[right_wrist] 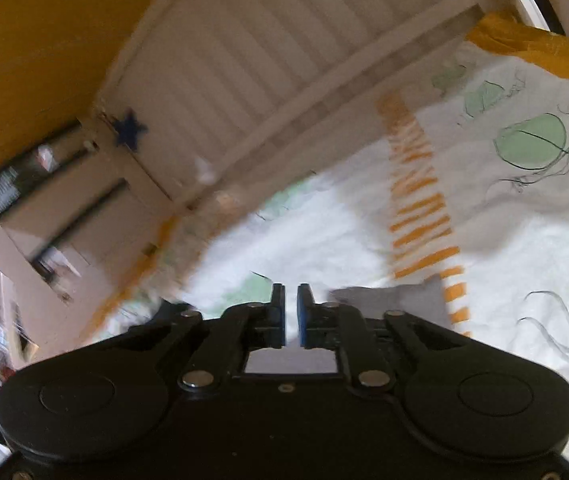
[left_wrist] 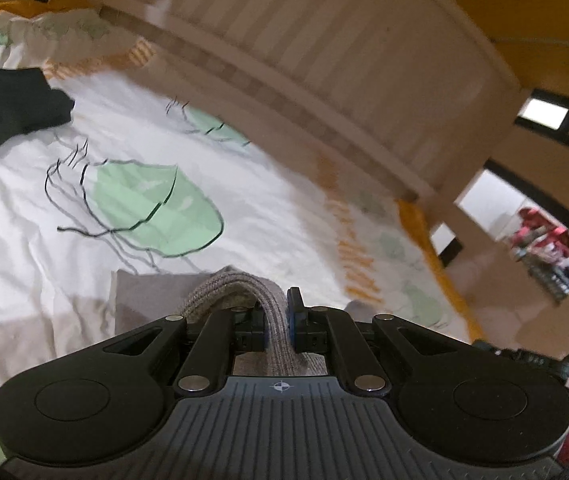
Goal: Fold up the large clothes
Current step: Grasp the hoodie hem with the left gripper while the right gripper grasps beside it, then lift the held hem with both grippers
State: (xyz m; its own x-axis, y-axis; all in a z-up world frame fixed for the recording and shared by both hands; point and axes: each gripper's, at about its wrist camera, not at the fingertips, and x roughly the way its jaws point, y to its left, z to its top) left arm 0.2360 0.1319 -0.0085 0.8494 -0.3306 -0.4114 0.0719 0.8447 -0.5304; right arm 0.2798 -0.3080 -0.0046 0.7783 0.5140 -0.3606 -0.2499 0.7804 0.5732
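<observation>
Left gripper [left_wrist: 278, 320] pinches grey knit garment [left_wrist: 240, 292]; writing seemingly none.

Bed [left_wrist: 24, 272]: white cover printed with green leaf shapes and orange stripes. Slatted white headboard [left_wrist: 324, 52] borders it. Wall [left_wrist: 544, 12] behind: orange-yellow. White shelving unit [right_wrist: 64, 216] stands beside the bed. A blue star [right_wrist: 130, 130] marks the headboard corner.

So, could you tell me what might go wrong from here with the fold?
1. The left hand-held gripper pinches only a narrow ribbed edge of the grey knit garment; it may slip out.
2. The right hand-held gripper holds nothing, so the fold could sag unevenly.
3. Both views are blurred, suggesting fast motion that may rumple the duvet.
</observation>
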